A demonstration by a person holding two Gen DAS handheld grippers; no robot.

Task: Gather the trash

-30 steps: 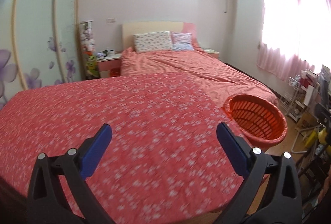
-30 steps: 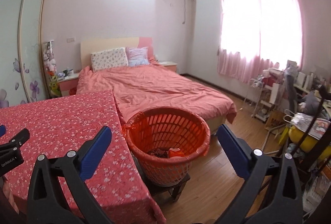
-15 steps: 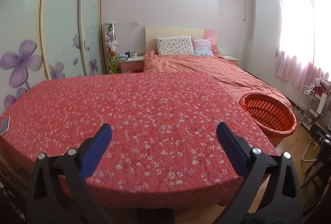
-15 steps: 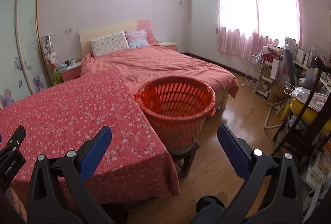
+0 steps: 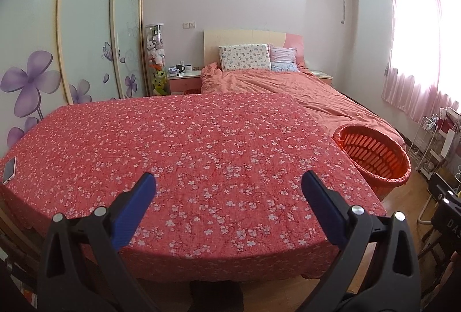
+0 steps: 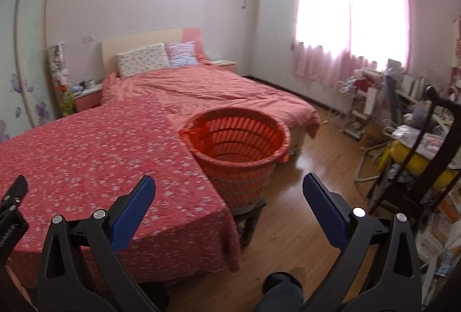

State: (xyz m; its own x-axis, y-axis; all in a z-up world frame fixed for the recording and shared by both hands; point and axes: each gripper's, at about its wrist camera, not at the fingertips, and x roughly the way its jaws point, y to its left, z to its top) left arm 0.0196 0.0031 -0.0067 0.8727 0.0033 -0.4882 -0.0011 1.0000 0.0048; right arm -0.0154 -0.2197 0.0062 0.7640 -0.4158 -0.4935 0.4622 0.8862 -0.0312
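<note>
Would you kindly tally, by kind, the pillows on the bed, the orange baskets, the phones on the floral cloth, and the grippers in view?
Pillows: 2, floral pillow and striped pillow
Orange basket: 1
Phone: 1
Grippers: 2, left gripper and right gripper, both open and empty
Total: 6

Orange slatted basket (image 6: 239, 150), upright, beside table

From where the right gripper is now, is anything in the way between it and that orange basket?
Nothing visible. The right gripper is open and holds nothing, and only air lies between it and the basket, which stands just past the table corner.
</note>
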